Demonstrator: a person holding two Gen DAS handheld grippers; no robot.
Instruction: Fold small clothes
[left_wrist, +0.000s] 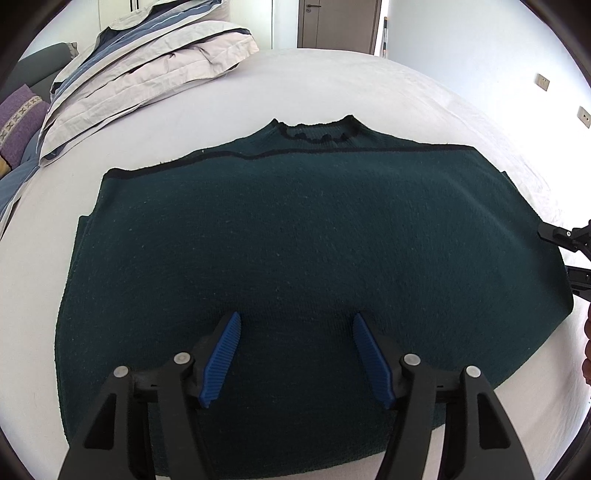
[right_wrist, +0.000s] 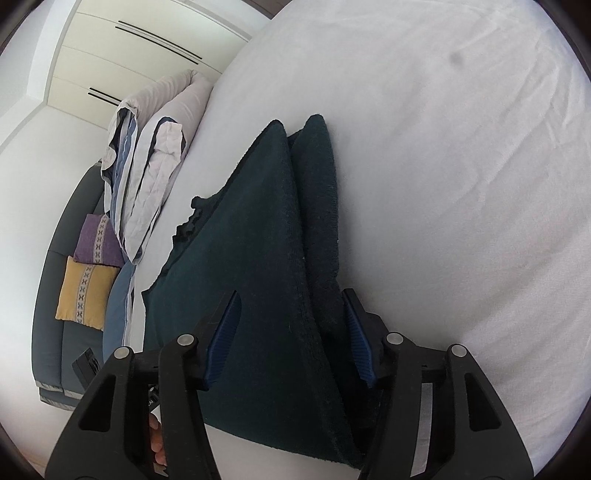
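Sweater (left_wrist: 295, 229) lies widthwise, collar away; left tongs (left_wrist: 295, 354) apart, right tongs (right_wrist: 291, 332) apart astride.

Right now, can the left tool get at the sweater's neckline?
Probably yes. The left tool hovers open over the sweater near its hem; nothing lies on the knit between it and the neckline, though it would need a long forward reach.

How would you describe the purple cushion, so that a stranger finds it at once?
Start at the white bed and go to the grey sofa beside it. Two cushions lean there; the purple cushion has a patterned strip, and its neighbour the yellow cushion has the same strip.
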